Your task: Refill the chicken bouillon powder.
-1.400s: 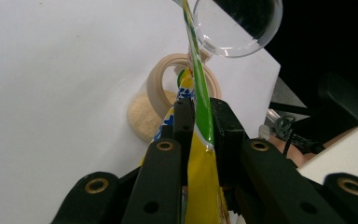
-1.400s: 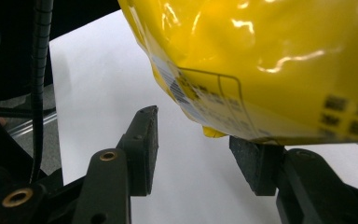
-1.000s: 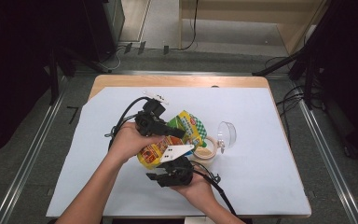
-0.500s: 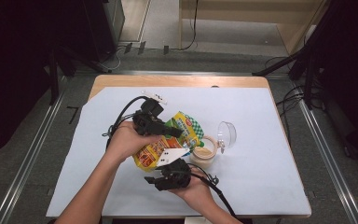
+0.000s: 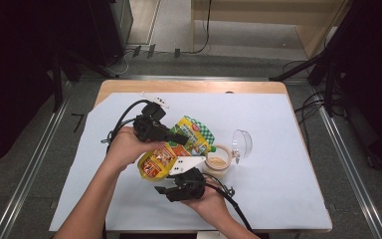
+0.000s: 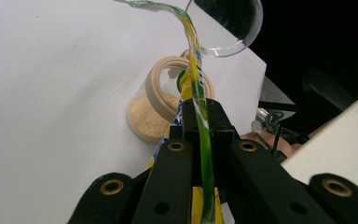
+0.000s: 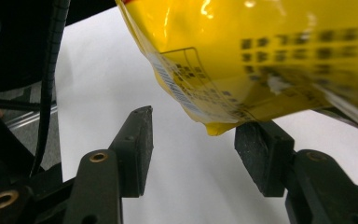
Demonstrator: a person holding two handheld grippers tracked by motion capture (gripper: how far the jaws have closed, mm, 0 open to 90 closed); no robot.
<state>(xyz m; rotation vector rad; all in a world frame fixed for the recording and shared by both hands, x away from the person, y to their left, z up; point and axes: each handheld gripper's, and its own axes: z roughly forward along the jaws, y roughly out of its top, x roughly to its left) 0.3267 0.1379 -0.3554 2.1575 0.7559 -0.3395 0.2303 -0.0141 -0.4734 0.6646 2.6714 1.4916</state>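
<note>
A yellow and green pouch (image 5: 179, 147) hangs tilted above the white table cover, its top edge over an open jar (image 5: 218, 162) of beige powder. My left gripper (image 5: 178, 133) is shut on the pouch's upper edge (image 6: 198, 107), and the jar (image 6: 161, 102) stands just beyond its tips. My right gripper (image 5: 162, 189) is open below the pouch's bottom end. In the right gripper view, the pouch's yellow bottom corner (image 7: 242, 70) hangs above the gap between the open fingers (image 7: 137, 140), touching neither that I can tell.
The jar's clear lid (image 5: 242, 143) lies just right of it, hinged or leaning at the rim (image 6: 226, 23). A white sheet (image 5: 278, 149) covers the wooden table. Cables trail from both grippers. A small white item (image 5: 154, 98) lies at the far left.
The left hand and the pouch have shifted slightly left and up. The right gripper stays open under the pouch's bottom end.
</note>
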